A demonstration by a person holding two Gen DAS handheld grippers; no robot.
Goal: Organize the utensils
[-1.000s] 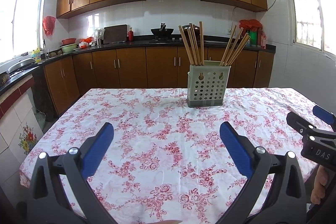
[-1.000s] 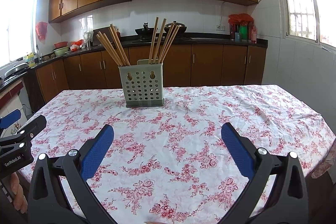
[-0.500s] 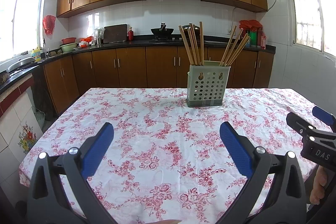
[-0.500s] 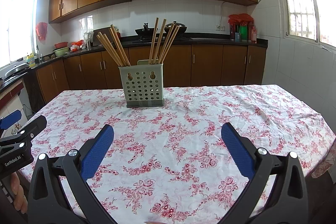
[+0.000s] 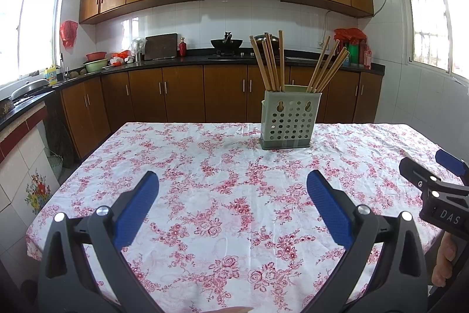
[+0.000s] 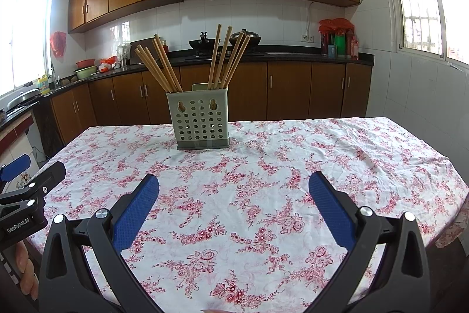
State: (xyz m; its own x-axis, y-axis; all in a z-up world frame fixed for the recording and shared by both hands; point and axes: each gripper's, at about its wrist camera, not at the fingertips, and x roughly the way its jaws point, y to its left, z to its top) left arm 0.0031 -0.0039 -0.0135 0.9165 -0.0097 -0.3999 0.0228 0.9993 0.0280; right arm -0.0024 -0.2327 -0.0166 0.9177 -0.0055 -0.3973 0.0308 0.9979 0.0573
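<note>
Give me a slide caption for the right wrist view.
Open right tool faces a chopstick holder on the floral tablecloth.

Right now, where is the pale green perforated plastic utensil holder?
The pale green perforated plastic utensil holder stands upright near the far edge of the floral tablecloth, right of centre in the left wrist view, holding wooden chopsticks.

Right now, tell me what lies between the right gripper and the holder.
Only bare floral tablecloth lies between the open right gripper and the holder, as the right wrist view shows.
</note>
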